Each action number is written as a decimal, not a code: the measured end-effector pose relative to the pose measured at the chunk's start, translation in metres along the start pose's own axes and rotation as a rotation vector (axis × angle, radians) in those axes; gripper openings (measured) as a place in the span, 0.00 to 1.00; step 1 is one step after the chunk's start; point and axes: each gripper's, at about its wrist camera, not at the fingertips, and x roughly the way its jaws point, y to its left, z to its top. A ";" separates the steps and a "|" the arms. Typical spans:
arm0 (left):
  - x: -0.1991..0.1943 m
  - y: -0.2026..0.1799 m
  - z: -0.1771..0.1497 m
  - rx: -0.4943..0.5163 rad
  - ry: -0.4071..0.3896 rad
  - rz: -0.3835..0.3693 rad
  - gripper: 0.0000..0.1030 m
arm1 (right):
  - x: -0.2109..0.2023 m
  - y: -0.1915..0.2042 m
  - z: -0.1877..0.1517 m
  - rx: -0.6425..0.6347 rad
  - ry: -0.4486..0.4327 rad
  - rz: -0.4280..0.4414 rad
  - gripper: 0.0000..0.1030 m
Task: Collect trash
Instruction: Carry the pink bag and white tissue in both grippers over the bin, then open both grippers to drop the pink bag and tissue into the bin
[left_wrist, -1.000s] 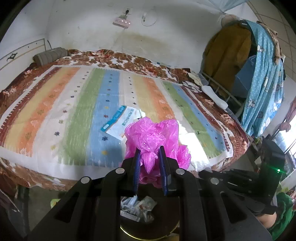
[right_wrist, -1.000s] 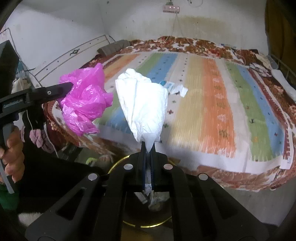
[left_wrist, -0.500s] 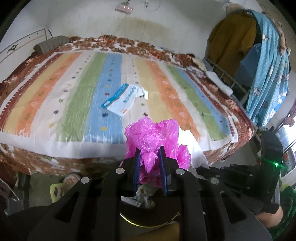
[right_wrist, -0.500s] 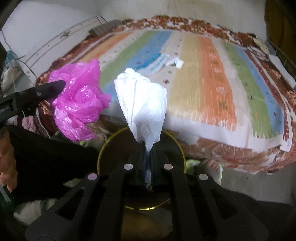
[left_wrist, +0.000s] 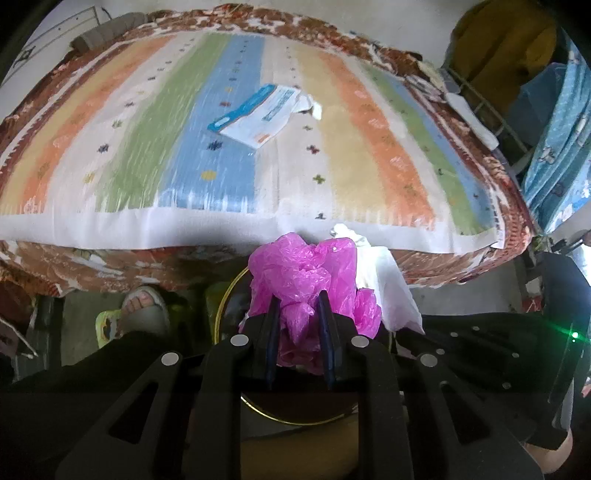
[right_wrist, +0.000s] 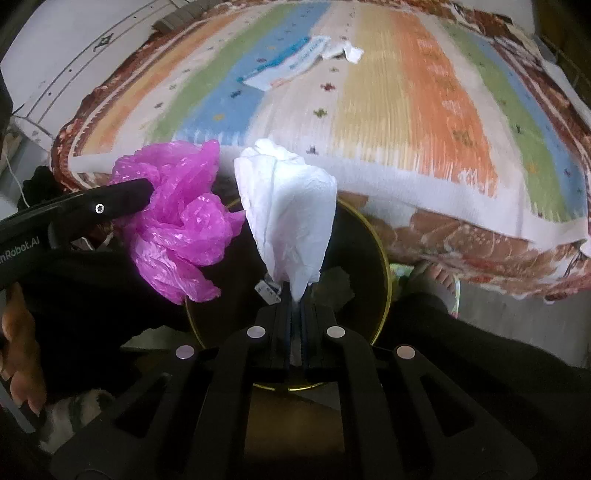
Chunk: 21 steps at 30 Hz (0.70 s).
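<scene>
Two grippers, both loaded, both over the bin. Left gripper (left_wrist: 298, 314) is clamped on a crumpled pink plastic bag (left_wrist: 303, 273); the bag bulges out above and to the right of the fingers. Right gripper (right_wrist: 294, 306) is pinched tight on the lower corner of a white plastic bag (right_wrist: 288, 218), which stands up from the tips like a cone.

The two bags sit side by side, just beside each other, a thin gap between them in the right wrist view. In the left wrist view the white bag (left_wrist: 391, 288) shows right behind the pink one's right edge.

Bin (right_wrist: 384, 258) is round, dark inside, gold rim, on the floor right below both grippers. Some paper scraps (right_wrist: 267, 290) are already in it. The rim sits close to the bed's near edge; the bedspread overhang (right_wrist: 461, 236) hangs just beyond it. Both bags hover within the rim outline as far as I can tell.

A sandalled foot (left_wrist: 144, 310) is on the floor to the left of the bin in the left view, near the rim. Another foot (right_wrist: 436, 277) is just past the rim's right side in the right view.

Striped bedspread (left_wrist: 184, 147) is mostly bare. One blue-and-white wrapper (left_wrist: 255, 114) lies mid-bed, a small white scrap (left_wrist: 312, 107) touching its right end. Both are well apart from the near edge.
</scene>
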 end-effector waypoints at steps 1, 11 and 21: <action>0.003 0.001 0.000 -0.004 0.007 0.008 0.17 | 0.003 -0.001 0.000 0.006 0.010 0.001 0.03; 0.032 0.007 0.006 -0.054 0.093 0.009 0.18 | 0.027 -0.023 0.004 0.136 0.098 0.030 0.03; 0.043 0.007 0.009 -0.063 0.119 0.014 0.18 | 0.044 -0.029 0.005 0.175 0.146 0.034 0.05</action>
